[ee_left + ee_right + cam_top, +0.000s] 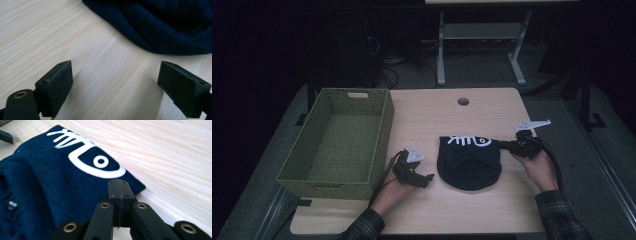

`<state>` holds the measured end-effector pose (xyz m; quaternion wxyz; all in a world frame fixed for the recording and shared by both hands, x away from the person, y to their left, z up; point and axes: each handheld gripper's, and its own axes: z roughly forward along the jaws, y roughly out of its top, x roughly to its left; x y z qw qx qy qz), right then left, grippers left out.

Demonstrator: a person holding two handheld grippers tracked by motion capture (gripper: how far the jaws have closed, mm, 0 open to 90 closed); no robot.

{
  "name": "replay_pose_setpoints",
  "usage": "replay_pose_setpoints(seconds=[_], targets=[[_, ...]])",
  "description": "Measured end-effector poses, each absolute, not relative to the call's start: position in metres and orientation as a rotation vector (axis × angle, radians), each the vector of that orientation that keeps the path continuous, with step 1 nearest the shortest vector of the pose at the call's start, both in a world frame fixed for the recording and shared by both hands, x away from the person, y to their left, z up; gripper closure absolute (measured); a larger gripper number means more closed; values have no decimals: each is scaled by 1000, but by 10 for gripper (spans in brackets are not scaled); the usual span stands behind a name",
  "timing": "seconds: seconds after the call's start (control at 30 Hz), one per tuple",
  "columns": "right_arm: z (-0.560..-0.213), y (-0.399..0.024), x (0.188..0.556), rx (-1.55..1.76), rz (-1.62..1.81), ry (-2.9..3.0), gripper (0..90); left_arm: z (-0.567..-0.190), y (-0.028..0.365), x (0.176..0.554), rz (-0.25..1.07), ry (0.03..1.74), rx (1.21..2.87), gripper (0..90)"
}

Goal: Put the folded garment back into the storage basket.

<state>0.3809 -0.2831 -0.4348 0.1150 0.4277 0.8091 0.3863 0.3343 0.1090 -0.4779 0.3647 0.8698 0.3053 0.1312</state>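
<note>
A dark blue knit hat (468,165) with a white fish-skeleton print lies on the wooden table, right of centre. My right gripper (502,146) comes in from the right and sits at the hat's upper right corner. In the right gripper view its jaws (118,186) are pressed together over the hem of the hat (50,182), beside the fish's head. My left gripper (430,178) rests low on the table just left of the hat. Its jaws (115,82) stand wide open over bare wood, and the edge of the hat (162,25) lies a short way beyond them.
A green woven basket (384,130) with nothing in it stands at the table's left side, close to my left hand. A round cable hole (463,101) lies near the far edge. Bare tabletop (482,210) runs along the front, and a desk frame stands on the floor beyond.
</note>
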Motion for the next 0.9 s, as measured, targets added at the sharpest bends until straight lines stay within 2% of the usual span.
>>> replay_pose_setpoints(seconds=[0.6, 0.9], targets=[[-430, -270, 424, 1279, 1117, 2355, 900, -478, 109, 334, 339, 782, 2229, 118], [-441, -269, 443, 1319, 1068, 2395, 900, -478, 109, 334, 337, 783, 2236, 118]])
